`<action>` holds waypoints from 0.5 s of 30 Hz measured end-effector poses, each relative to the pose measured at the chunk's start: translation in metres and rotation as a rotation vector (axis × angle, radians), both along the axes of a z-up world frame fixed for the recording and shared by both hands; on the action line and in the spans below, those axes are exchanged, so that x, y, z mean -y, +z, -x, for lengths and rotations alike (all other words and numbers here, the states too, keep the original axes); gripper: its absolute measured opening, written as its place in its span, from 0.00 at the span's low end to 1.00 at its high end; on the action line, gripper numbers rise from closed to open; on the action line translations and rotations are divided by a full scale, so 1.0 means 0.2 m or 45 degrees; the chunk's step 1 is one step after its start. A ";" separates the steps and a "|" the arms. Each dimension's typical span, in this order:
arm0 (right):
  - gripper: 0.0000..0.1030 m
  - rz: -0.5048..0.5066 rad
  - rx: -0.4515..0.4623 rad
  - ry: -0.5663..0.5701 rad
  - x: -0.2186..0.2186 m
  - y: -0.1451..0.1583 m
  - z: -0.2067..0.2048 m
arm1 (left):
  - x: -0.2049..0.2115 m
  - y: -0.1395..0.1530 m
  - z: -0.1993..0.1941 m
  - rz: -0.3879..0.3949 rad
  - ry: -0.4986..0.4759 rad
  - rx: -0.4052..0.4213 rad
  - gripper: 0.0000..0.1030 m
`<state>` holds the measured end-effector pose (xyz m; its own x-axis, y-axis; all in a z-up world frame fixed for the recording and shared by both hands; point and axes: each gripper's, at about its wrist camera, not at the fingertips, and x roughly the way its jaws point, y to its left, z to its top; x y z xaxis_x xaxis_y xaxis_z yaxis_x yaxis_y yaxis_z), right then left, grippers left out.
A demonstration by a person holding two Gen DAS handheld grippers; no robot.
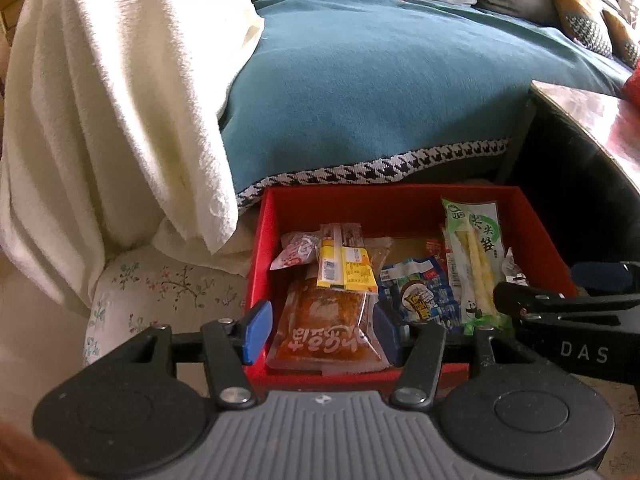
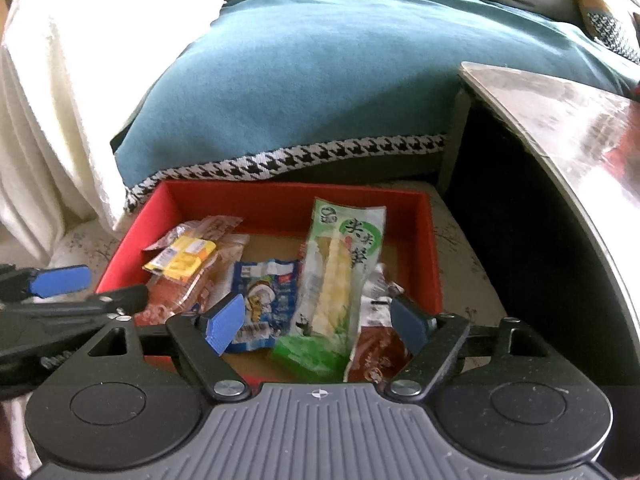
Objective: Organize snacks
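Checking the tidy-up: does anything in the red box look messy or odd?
Nothing spilled or torn. The packets lie jumbled in the red box: the green packet slants across others, and a yellow one sits on top.

Red box (image 1: pixel 400 204), teal blanket (image 1: pixel 380 92) with houndstooth trim, cream towel (image 1: pixel 112 100), green snack packet (image 2: pixel 340 280)

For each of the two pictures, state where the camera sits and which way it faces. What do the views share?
Left wrist: on the left gripper, looking down past its open blue pads into the red box; the right gripper shows at right.
Right wrist: on the right gripper, facing down into the red box; the left gripper shows at left.
Shared: box, green bamboo-shoot packet, teal blanket.
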<state>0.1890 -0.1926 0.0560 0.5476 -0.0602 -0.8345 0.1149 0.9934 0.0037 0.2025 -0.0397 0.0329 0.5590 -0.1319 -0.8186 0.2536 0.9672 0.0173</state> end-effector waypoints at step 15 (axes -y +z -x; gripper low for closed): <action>0.85 -0.092 0.051 -0.025 -0.02 0.11 0.29 | -0.09 0.10 0.28 0.096 -0.022 0.051 0.60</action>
<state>0.1318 -0.1892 0.0777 0.5800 -0.0114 -0.8145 0.1327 0.9879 0.0807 0.1468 -0.0219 0.0530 0.5882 -0.2024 -0.7829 0.2707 0.9616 -0.0452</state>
